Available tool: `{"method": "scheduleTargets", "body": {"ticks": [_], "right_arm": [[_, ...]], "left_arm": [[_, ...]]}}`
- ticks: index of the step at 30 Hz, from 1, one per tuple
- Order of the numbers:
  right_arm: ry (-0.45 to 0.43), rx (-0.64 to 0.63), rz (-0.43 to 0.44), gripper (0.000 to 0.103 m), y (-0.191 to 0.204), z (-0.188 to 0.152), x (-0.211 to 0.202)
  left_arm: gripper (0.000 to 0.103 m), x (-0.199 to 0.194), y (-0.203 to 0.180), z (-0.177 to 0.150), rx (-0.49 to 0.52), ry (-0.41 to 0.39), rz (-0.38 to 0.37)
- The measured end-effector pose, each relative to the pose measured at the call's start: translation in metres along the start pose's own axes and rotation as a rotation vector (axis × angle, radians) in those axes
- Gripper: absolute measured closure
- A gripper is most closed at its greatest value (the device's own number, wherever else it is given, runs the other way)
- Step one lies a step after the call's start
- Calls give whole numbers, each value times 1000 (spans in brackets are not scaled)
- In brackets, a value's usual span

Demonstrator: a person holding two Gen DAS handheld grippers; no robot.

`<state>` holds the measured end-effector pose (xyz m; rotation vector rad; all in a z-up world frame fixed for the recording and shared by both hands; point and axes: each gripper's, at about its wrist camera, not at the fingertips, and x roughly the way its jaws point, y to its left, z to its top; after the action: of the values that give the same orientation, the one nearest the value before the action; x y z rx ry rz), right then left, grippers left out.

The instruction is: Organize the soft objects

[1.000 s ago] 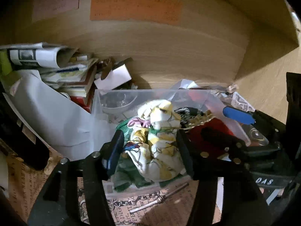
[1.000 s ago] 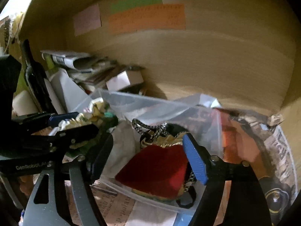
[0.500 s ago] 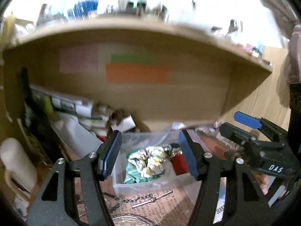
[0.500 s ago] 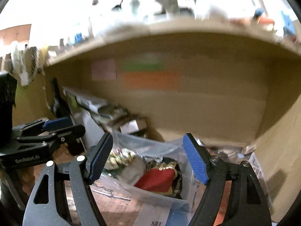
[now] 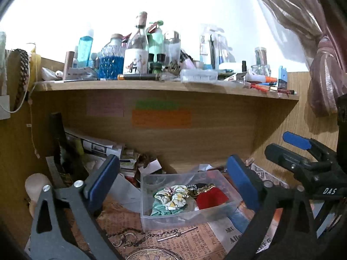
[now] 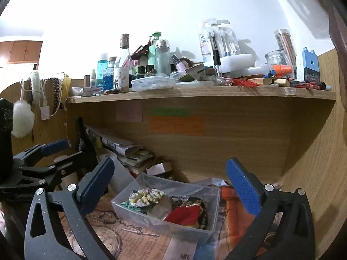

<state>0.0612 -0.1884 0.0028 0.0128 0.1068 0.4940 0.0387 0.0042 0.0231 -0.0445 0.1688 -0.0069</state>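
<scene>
A clear plastic box (image 5: 151, 216) (image 6: 125, 210) stands on the printed desk paper under the shelf. In it lie a floral yellow-white scrunchie (image 5: 171, 197) (image 6: 145, 195), a green scrunchie (image 5: 160, 209), a red cloth piece (image 5: 211, 198) (image 6: 184, 215) and a black-gold one (image 5: 201, 187). My left gripper (image 5: 173, 179) is open and empty, held back from the box. My right gripper (image 6: 171, 184) is open and empty, also back from the box. Each gripper shows in the other's view, the right (image 5: 303, 158) and the left (image 6: 47, 156).
A wooden shelf (image 5: 164, 85) above carries several bottles and jars (image 6: 160, 56). Papers and books (image 5: 97, 147) are piled at the back left. Coloured notes (image 5: 161, 119) stick on the back panel. A chain with a metal pin (image 5: 173, 235) lies before the box. A curtain (image 5: 323, 80) hangs right.
Both grippers have pulled back and up from the box. The left one released the floral scrunchie, which now lies in the box. The shelf top has come into view.
</scene>
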Motion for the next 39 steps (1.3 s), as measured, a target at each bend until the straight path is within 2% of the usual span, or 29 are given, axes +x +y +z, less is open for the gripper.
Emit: {"method": "scheduleTargets", "body": {"ticks": [39], "right_arm": [[11,33,6,0,3,-8,-5]], "left_arm": [[0,5,-3,-6,0,26,10]]}}
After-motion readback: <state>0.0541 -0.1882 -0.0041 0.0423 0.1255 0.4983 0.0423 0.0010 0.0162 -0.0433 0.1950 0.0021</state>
